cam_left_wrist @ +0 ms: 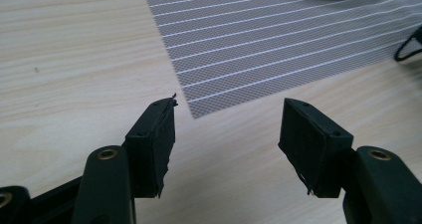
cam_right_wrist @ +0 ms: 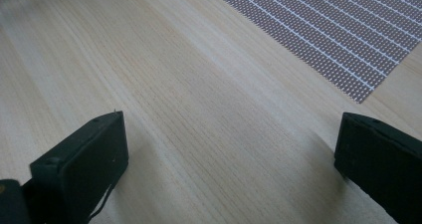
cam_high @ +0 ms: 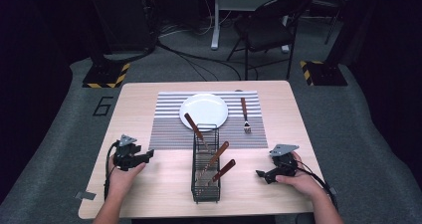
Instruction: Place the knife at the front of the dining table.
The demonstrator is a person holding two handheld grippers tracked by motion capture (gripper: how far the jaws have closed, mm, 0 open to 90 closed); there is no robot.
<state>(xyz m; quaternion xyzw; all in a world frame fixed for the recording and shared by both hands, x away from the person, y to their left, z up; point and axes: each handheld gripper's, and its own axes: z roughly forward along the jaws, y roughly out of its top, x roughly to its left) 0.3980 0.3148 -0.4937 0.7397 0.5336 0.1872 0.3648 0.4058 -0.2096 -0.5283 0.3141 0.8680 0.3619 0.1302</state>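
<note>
A person's left hand-held gripper (cam_high: 148,156) and right hand-held gripper (cam_high: 260,173) flank the black wire cutlery basket (cam_high: 205,170) on the light wooden desk (cam_high: 164,179), both agape and empty. The setting-out appears mid-course; next, a brown-handled utensil (cam_high: 218,154) needs lifting from the basket.

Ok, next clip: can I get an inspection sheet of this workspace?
Surface: wooden table with a striped placemat.
Job's things: black wire caddy holding three wooden-handled utensils; white plate on the placemat; fork right of the plate.
Clutter: piece of tape at the near left edge.
Grippers: left gripper open, nothing between the jaws; right gripper open, empty.
Cables: one cable trails from the left gripper; more on the floor.
Surroundings: folding chair, dark room.
</note>
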